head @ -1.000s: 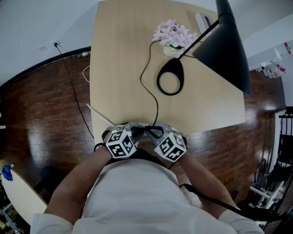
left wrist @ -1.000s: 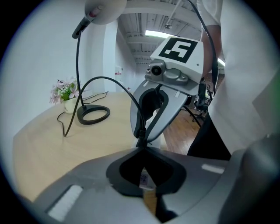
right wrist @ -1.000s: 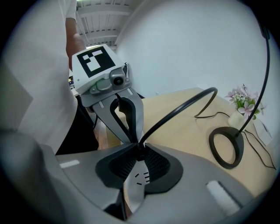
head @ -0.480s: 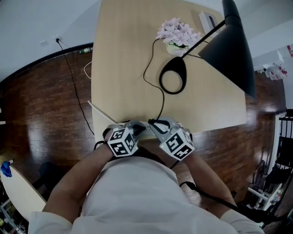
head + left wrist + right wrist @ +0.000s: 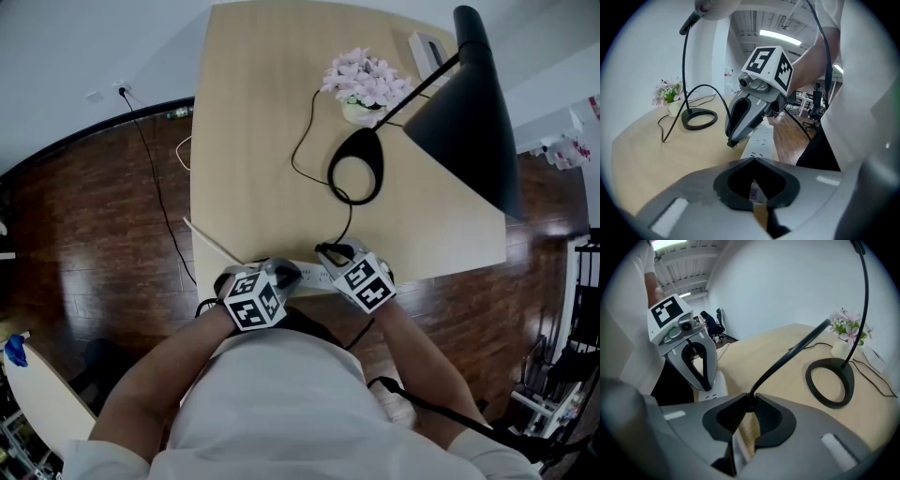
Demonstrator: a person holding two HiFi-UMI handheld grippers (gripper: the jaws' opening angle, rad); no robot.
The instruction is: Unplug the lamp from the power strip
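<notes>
On a smooth pale wood table (image 5: 253, 112), the right gripper (image 5: 750, 401) pinches the thin black lamp cord (image 5: 787, 358) beside a flat white power strip (image 5: 761, 138) at the near edge – the left gripper (image 5: 752, 160), jaws pressed together, is at the strip's end – and the matte cone-shaded lamp (image 5: 464, 103) stands behind.

Beneath the jaws, the bench (image 5: 253, 141) is seen as pale, matt wood grain. Ahead of the jaws of the left gripper (image 5: 752, 160), the power strip (image 5: 761, 138) is smooth white plastic. The cord (image 5: 787, 357) pinched in the jaws of the right gripper (image 5: 750, 398) looks smooth, black and rubbery; ribbed black pads (image 5: 768, 416) are set in matt grey plastic. The lamp (image 5: 812, 384) beyond is matt black.
</notes>
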